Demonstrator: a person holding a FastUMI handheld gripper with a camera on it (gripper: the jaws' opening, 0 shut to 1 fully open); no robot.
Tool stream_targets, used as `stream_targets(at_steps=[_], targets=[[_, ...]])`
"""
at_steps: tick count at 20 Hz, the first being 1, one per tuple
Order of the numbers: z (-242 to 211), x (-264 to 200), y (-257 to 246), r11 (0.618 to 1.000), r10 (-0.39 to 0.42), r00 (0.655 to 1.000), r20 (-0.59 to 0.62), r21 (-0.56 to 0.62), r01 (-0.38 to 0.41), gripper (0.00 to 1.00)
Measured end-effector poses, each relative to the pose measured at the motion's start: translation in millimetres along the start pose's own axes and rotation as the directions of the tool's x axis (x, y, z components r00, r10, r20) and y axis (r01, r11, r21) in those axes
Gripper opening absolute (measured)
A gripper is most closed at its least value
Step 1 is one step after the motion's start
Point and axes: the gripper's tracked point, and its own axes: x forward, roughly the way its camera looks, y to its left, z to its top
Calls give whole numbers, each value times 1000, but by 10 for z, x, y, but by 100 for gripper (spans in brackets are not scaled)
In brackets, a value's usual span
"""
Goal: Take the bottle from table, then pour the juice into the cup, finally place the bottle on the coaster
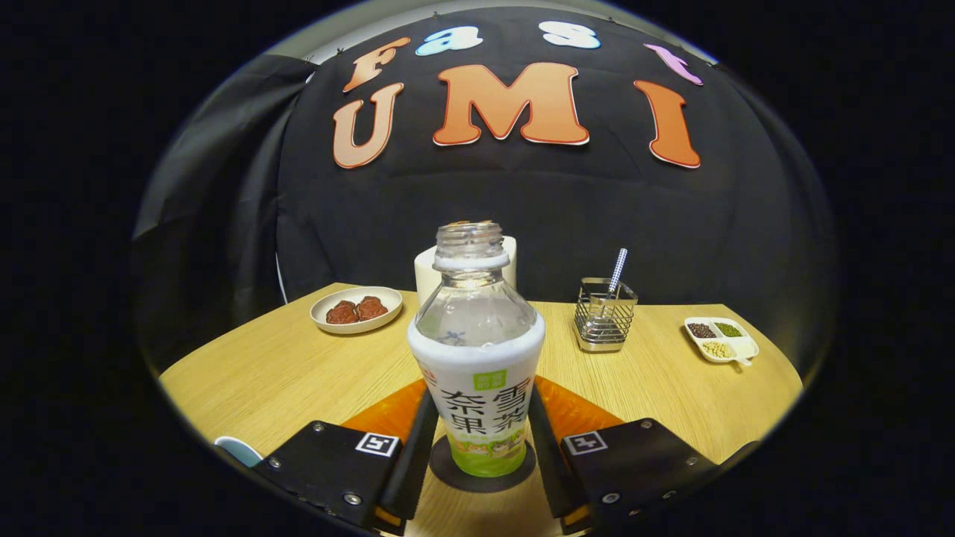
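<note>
I'm seeing the bottle [477,358] hiding most of the dark coaster [448,470] between the fingers [414,447] and the white cup [425,272] beyond it. I'm not making out whether the pads are touching it.

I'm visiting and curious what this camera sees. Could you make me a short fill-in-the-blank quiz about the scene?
1. The bottle stands upright on a dark round ____.
2. The gripper has one finger on each side of the ____.
3. The wire basket holds a striped ____.
4. The bottle's neck has no ____ on it.

Missing words: coaster; bottle; straw; cap
</note>
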Motion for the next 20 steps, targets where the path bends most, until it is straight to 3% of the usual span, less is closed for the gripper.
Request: stream_targets(at_steps=[2, 5, 9, 12, 17, 20], targets=[[37, -66, 0, 1000, 10, 1000, -1, 15, -10, 68], [261, -236, -14, 1000, 14, 999, 40, 26, -15, 84], [667, -575, -32, 999, 24, 995, 101, 37, -28, 95], [1064, -892, -52, 999, 24, 983, 180, 34, -31, 95], [1633, -1448, -180, 999, -41, 951, 308, -14, 48, 95], [1844, -1813, -237, 998, -42, 933, 357, -19, 52, 95]])
